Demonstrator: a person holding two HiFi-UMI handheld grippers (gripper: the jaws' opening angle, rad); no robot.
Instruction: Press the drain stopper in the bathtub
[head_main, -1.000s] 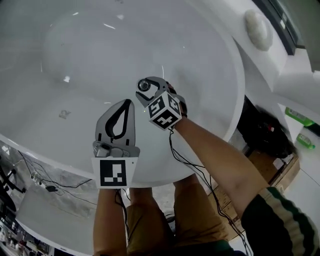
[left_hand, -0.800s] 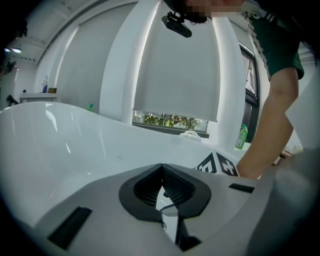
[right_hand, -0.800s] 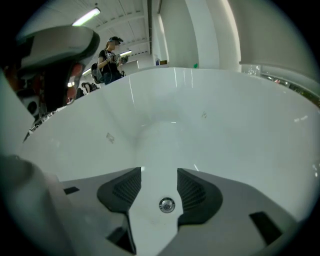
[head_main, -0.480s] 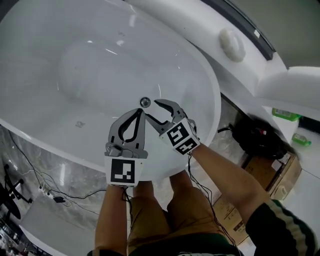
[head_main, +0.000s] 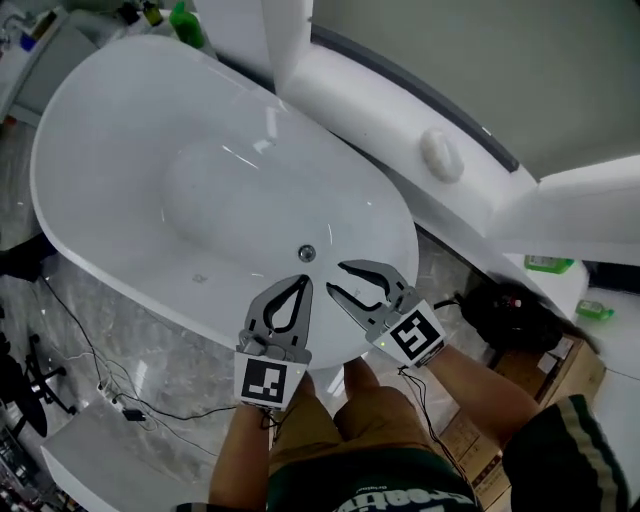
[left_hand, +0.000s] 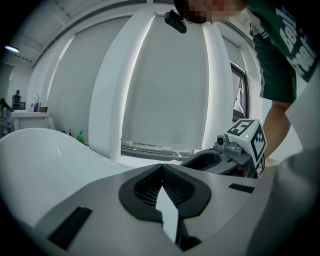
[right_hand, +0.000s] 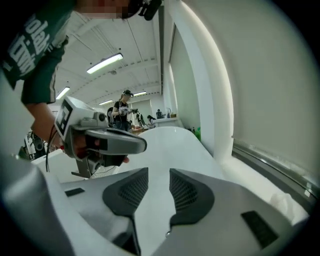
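White bathtub (head_main: 120, 130), two grippers above its near rim
Left gripper (head_main: 299, 282) fingers met, empty; right gripper (head_main: 336, 279) fingers were closing on nothing, near the drain stopper (head_main: 307, 253).

No legible text, shirt lettering (head_main: 398, 497) unreadable

1 bathtub (head_main: 110, 110) | 1 drain stopper (head_main: 307, 253) | 2 grippers: left gripper (head_main: 302, 281), right gripper (head_main: 337, 278) (jaws closing, empty)

Marbled floor (head_main: 170, 340) carries white bathtub (head_main: 150, 150); cables (head_main: 88, 345) alongside.
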